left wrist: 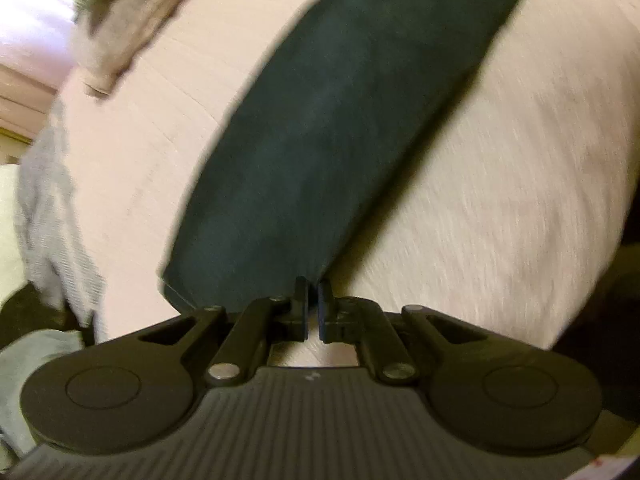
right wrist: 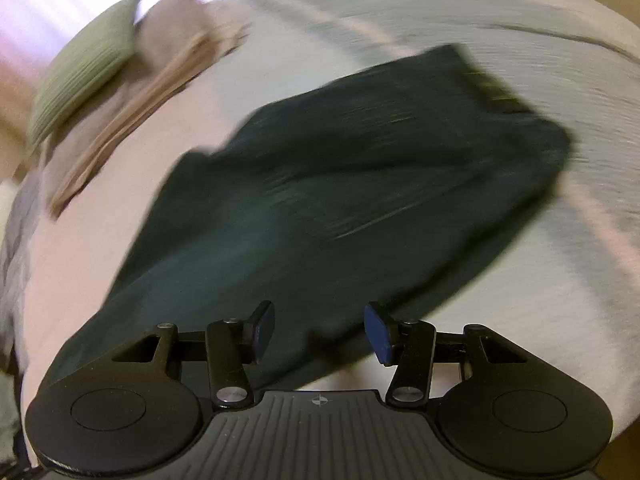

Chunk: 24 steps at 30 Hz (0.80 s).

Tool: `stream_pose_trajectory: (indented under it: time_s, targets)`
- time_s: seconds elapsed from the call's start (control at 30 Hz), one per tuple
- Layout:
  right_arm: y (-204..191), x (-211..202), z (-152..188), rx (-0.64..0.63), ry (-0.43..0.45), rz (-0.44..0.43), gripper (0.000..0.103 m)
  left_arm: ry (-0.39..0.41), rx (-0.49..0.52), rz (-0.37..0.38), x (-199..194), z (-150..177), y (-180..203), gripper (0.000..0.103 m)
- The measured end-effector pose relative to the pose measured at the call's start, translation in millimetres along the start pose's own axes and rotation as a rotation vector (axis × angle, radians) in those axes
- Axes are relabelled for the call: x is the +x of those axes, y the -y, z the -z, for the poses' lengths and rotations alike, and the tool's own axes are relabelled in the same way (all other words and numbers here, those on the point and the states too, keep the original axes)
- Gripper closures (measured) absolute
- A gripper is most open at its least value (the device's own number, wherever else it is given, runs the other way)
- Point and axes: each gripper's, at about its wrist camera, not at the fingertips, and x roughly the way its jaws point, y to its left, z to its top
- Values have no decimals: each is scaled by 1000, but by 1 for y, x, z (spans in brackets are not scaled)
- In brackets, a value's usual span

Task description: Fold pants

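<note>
A bedroom in a home: a wide bed (right wrist: 520,20) with a pale cover fills the frame, a green pillow (right wrist: 86,68) and folded beige cloth (right wrist: 160,76) lie at upper left, a bright curtain (right wrist: 48,4) behind.

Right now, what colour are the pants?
Dark green pants, plain, no pattern; clearest in the right wrist view.

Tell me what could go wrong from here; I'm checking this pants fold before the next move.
The left tool pinches only the corner of the dark pants, so the hem may slip out. The right tool is open, so that side hangs unsupported and the fold may skew. Both views are blurred, and a fast swing could ruck the bedcover.
</note>
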Motion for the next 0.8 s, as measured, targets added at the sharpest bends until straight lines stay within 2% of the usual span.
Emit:
stream_pose_trajectory:
  time_s: [0.1, 0.2, 0.33, 0.47, 0.57, 0.73, 0.8]
  targets:
    - [-57, 3, 19, -94, 7, -12, 56, -12, -52, 58, 10, 34, -19, 98]
    - [-113, 10, 43, -140, -3, -23, 55, -1, -160, 120, 7, 72, -56, 97]
    - [-199, 37, 80, -245, -47, -54, 54, 61, -452, 177, 7, 103, -132, 93]
    - [-285, 72, 119, -395, -111, -106, 50, 138, -682, 240, 36, 109, -198, 88]
    - [-336, 89, 145, -509, -137, -150, 42, 186, -810, 315, 59, 109, -219, 85]
    - [-384, 105, 177, -713, -139, -180, 36, 205, -930, 452, 102, 99, -228, 85]
    - [-387, 111, 182, -750, -138, -174, 36, 199, -972, 498, 113, 101, -228, 85]
